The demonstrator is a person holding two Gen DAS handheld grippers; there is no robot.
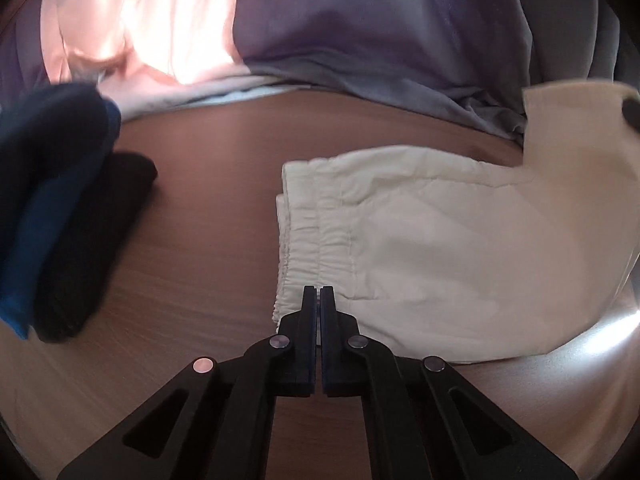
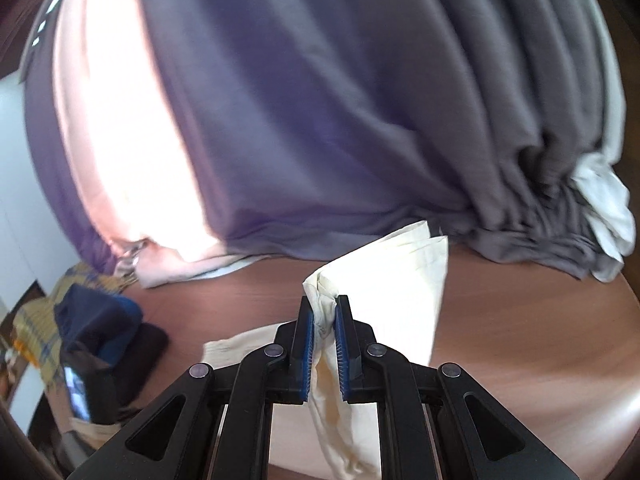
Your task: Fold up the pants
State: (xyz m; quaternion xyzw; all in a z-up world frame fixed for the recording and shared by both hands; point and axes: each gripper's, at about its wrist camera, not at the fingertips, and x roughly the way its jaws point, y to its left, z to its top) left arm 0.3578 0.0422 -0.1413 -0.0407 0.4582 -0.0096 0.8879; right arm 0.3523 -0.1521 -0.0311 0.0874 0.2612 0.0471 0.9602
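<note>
Cream pants (image 1: 440, 248) lie flat on the brown wooden table (image 1: 208, 208), their elastic waistband (image 1: 304, 240) toward the left. My left gripper (image 1: 318, 289) is shut, with its tips over the near end of the waistband; no cloth shows pinched between them. At the right, one end of the pants rises off the table to a dark tip of my right gripper (image 1: 632, 114). In the right wrist view my right gripper (image 2: 324, 300) is shut on a bunched edge of the cream pants (image 2: 392, 276), holding it above the table.
A stack of dark blue and black folded clothes (image 1: 60, 220) sits at the table's left. Purple-grey curtains (image 2: 320, 100) and a sunlit pink one (image 1: 160, 20) hang along the far edge. A yellow plaid cloth (image 2: 40, 312) lies beyond the table's left side.
</note>
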